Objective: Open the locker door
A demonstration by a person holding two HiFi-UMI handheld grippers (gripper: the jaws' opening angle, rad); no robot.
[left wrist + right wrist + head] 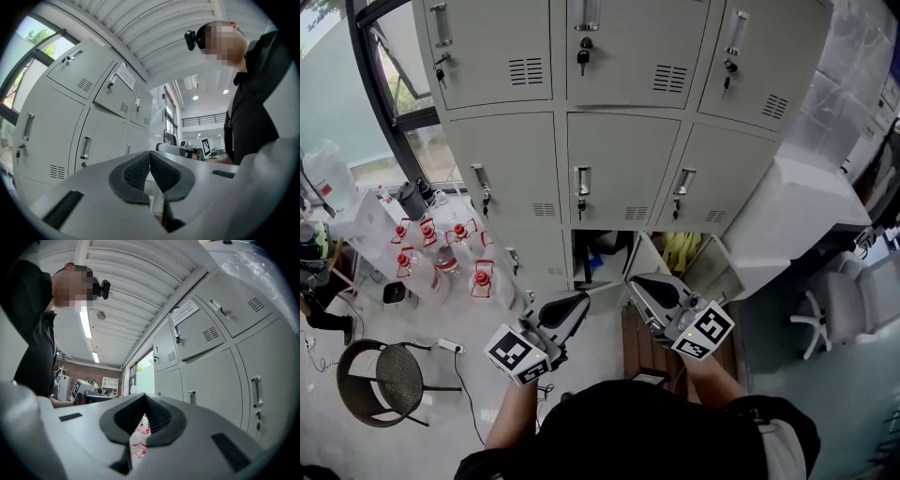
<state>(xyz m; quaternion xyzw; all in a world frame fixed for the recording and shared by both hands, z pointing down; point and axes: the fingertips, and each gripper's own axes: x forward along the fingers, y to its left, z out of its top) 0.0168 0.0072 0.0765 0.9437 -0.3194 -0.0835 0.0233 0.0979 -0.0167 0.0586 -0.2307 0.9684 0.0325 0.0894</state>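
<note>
Your shoulders [637, 431] are hiding the floor [600, 361] nearest you, and your right gripper [645, 284] is covering the foot of the open bottom locker [619, 242]. The blue thing [602, 255] inside and the yellow thing [680, 248] to its right are showing too dark to name. The far edge is cutting off the top lockers [628, 47]. The notice [186, 311] is carrying print too small to read.
</note>
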